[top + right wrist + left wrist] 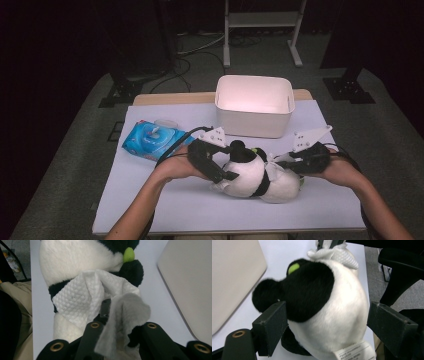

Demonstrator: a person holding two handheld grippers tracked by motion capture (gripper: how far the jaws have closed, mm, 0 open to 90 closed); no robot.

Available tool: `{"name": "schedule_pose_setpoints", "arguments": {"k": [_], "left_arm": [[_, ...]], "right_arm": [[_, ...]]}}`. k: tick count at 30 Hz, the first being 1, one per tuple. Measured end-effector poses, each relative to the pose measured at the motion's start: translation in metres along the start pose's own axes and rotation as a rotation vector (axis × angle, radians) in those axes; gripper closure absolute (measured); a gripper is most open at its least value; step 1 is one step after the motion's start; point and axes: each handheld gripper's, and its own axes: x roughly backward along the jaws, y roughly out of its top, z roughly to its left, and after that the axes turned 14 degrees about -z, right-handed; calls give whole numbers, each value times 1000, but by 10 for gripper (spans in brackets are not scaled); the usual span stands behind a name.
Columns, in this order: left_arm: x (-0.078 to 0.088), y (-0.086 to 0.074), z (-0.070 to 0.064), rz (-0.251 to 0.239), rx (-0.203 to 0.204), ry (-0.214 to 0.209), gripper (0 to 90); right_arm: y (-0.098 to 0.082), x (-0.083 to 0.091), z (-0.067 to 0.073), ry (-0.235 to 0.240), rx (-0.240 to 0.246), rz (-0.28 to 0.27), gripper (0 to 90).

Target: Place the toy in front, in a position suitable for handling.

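A black-and-white panda plush (255, 175) lies on its side on the white table (165, 205). My left gripper (233, 162) is at its head end, and the plush (329, 305) sits between the open jaws. One pad (270, 325) rests against the black fur and the other pad (392, 327) stands a little clear of the white fur. My right gripper (286, 163) comes in from the right, shut on a white wipe (82, 297). The wipe (277, 159) is draped against the plush's body (75, 257).
A white plastic bin (254, 107) stands just behind the plush, its wall (190, 277) close to my right gripper. A blue pack of wet wipes (150, 140) lies at the back left. The person's forearms reach in over the table's front edge.
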Motion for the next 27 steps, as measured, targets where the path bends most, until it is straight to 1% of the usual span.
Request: {"name": "schedule_pose_setpoints", "arguments": {"k": [3,4,7,8,12,13,14,16,19,21,23,25,27], "left_arm": [[-1,-3,1,3,7,-6,160],[-4,-7,1,0,11,-19,160],[-6,-9,1,-5,21,-28,159],[-6,-9,1,-5,21,-28,141],[-14,-14,1,-6,31,-40,136],[-16,-15,1,-16,43,-41,136],[-17,-15,1,-13,40,-46,134],[-19,-17,1,-17,48,-51,126],[-23,-21,1,-28,67,-62,112],[-23,-21,1,-30,68,-65,108],[-25,-23,1,-36,72,-78,103],[-26,-24,1,-39,83,-85,103],[-26,-25,2,-42,82,-85,116]], "right_arm": [[-1,2,1,0,-3,-3,783],[-3,4,1,-1,-11,-4,782],[-6,8,1,-8,-19,-6,782],[-7,8,0,-8,-19,-8,783],[-10,11,0,-10,-26,-16,783],[-10,12,1,-11,-29,-15,782],[-10,12,1,-12,-29,-13,782],[-12,13,1,-13,-33,-17,782],[-14,15,2,-10,-38,-22,782],[-14,15,2,-9,-37,-22,782],[-14,15,2,-6,-38,-23,782],[-14,15,2,-4,-38,-23,782],[-14,15,2,-5,-40,-20,782]]}}
